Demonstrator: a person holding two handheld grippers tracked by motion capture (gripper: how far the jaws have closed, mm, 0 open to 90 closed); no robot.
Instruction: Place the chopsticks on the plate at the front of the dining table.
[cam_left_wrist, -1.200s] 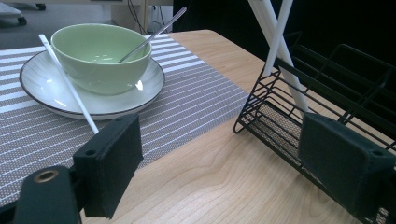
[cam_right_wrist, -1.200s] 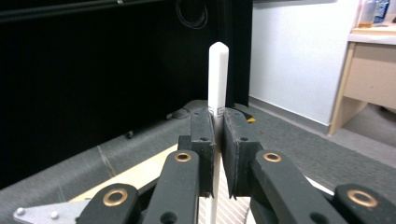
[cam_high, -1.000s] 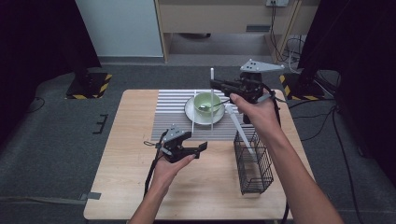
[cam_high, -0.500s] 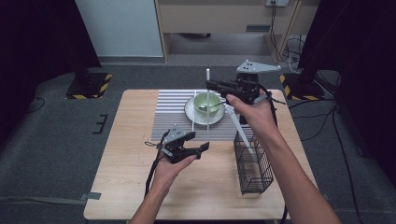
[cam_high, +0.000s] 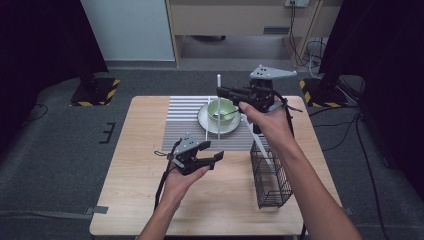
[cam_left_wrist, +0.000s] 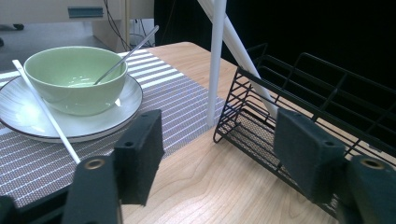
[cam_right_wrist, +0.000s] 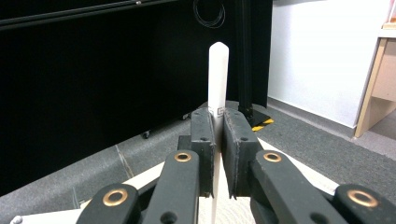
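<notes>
My right gripper (cam_high: 220, 93) is shut on a white chopstick (cam_high: 218, 107) and holds it upright beside the green bowl (cam_high: 223, 108). In the right gripper view the chopstick (cam_right_wrist: 217, 74) rises between the pressed pads of that gripper (cam_right_wrist: 217, 135). The bowl (cam_left_wrist: 74, 77) sits on a white plate (cam_left_wrist: 28, 123) with a metal spoon (cam_left_wrist: 126, 51) in it. A second chopstick (cam_left_wrist: 46, 112) lies across the plate's rim. A third one (cam_left_wrist: 243, 49) leans out of the black wire basket (cam_high: 270, 175). My left gripper (cam_high: 212, 152) hovers over bare wood. Its jaws have just been closing with nothing between them (cam_left_wrist: 219, 149).
A grey striped placemat (cam_high: 185, 125) lies under the plate at the back of the wooden table (cam_high: 140, 200). The wire basket (cam_left_wrist: 303, 93) stands near the right edge, close to my left gripper's jaws. Dark floor and stands surround the table.
The right gripper has drifted a little to the left with the upright chopstick. The left gripper's jaws look slightly narrower; the hand has stayed in place.
</notes>
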